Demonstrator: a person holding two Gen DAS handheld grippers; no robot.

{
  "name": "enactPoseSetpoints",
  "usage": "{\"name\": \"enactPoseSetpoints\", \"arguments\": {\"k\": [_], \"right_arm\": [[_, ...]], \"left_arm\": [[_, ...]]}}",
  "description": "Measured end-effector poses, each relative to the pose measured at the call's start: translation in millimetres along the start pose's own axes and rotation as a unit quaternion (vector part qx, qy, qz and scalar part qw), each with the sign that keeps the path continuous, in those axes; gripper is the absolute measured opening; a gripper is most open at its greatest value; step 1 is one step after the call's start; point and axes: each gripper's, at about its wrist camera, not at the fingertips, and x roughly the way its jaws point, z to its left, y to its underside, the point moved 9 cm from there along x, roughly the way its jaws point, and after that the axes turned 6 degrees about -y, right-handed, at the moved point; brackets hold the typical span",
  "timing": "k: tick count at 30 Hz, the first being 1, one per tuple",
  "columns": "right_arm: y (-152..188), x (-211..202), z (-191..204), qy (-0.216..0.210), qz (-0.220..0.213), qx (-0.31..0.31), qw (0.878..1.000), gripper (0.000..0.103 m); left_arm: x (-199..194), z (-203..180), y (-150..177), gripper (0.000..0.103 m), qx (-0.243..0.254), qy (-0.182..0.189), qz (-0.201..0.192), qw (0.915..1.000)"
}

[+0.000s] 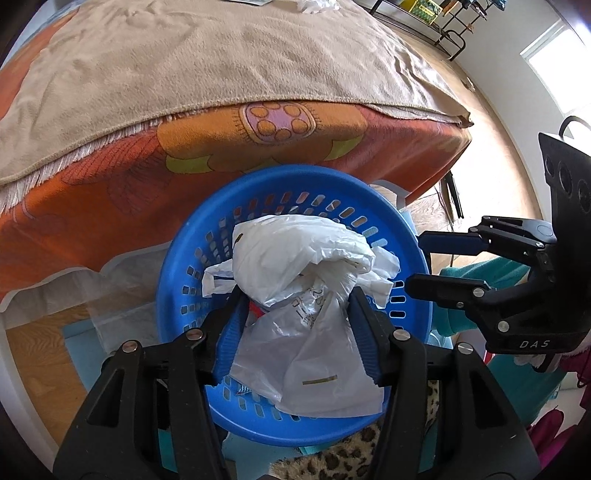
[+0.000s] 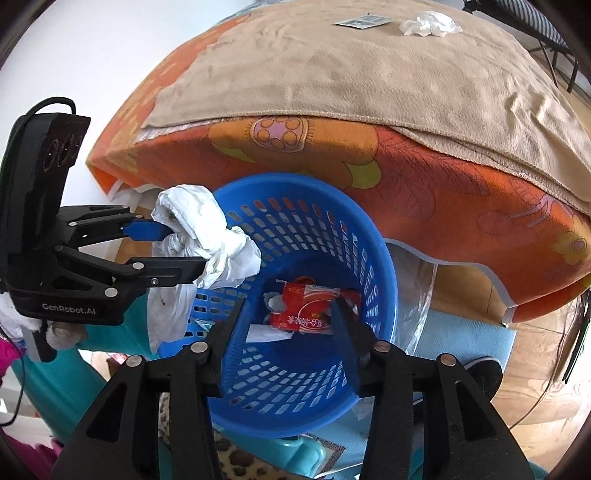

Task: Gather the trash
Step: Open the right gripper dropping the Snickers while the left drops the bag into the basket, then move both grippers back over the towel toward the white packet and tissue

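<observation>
While you hold both tools over the blue basket [image 2: 295,236], your left gripper [image 1: 295,321] has a crumpled white plastic bag [image 1: 295,273] between its fingers; the pads sit against the bag's sides, so it reads as grasped, the bag hanging at the basket's near rim. Your right gripper [image 2: 288,321] is released, jaws apart with nothing between them, aimed down into the basket. At the basket's bottom lie a red printed wrapper [image 2: 310,310] and white paper scraps [image 2: 264,334]. Just behind the basket stands the table, draped in an orange flowered cloth [image 2: 424,173] under a tan blanket [image 2: 351,66]. On its far side rest a crumpled white tissue [image 2: 428,23] and a small printed packet [image 2: 360,20]
</observation>
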Motion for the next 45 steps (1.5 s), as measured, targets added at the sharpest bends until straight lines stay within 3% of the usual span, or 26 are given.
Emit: {"name": "enactPoseSetpoints", "arguments": {"k": [16, 27, 38, 45], "right_arm": [[-1.7, -4.4, -4.8, 0.016, -0.006, 0.003, 1.000, 0.046], [-3.5, -5.0, -3.6, 0.009, -0.008, 0.005, 1.000, 0.046], [-12.8, -14.4, -10.7, 0.018, -0.020, 0.023, 0.999, 0.046], [-37.3, -37.1, -19.4, 0.066, -0.042, 0.013, 0.997, 0.047]], "left_arm": [[1.4, -1.2, 2.1, 0.057, 0.013, -0.004, 0.008, 0.9999], [-11.2, -15.9, 0.4, 0.057, 0.015, 0.040, 0.001, 0.9991], [-26.8, -16.5, -9.9, 0.057, 0.016, 0.045, -0.014, 0.9988], [-43.0, -7.5, -34.4, 0.057, 0.013, 0.033, -0.035, 0.9988]]}}
